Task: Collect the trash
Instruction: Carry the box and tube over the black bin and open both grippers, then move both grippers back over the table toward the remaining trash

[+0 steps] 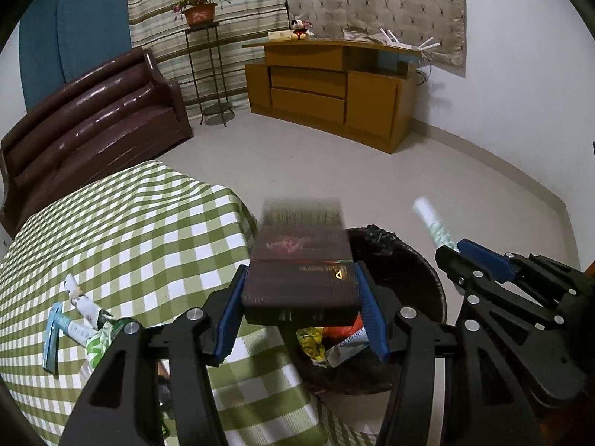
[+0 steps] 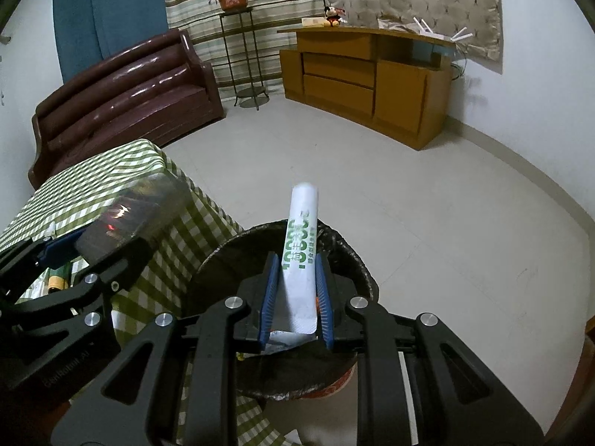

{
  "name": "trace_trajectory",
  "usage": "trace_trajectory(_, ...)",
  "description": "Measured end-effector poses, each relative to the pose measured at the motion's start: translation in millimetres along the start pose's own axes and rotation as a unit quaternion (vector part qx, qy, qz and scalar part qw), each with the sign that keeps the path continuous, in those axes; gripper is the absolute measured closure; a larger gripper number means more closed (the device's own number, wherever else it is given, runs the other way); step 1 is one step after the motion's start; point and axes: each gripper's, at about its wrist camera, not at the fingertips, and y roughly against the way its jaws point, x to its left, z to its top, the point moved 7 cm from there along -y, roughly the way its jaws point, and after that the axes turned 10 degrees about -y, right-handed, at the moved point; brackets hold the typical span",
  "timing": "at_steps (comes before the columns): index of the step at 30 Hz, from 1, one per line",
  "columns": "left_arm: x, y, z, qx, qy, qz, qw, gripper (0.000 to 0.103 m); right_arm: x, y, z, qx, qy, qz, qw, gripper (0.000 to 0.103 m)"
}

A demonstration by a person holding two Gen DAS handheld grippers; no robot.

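Your left gripper (image 1: 301,297) pinches a dark box (image 1: 301,267) at half spread; your right gripper (image 2: 297,290), nearly closed, clamps a white tube (image 2: 299,256). Both hang over the black-lined bin (image 2: 353,260) beside the green-checked table (image 1: 130,223). Centre each over the opening before letting go. More litter (image 1: 78,319) waits on the cloth.

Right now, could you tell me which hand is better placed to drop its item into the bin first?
Probably the right. Its tongs grip the white tube directly above the bin's opening, while the left tongs hold the dark box over the bin's near rim, beside the table edge.
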Motion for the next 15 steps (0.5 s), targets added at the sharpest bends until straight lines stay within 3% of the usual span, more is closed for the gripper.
trace_trajectory(4, -2, -3, -4, 0.008, 0.002, -0.002, 1.0, 0.044, -5, -6, 1, 0.005, -0.009, -0.002, 1.0, 0.073)
trace_trajectory(15, 6, 5, -5, 0.012, 0.02, -0.004, 0.9997, 0.04, -12, 0, -2, 0.006, -0.028, -0.007, 1.0, 0.066)
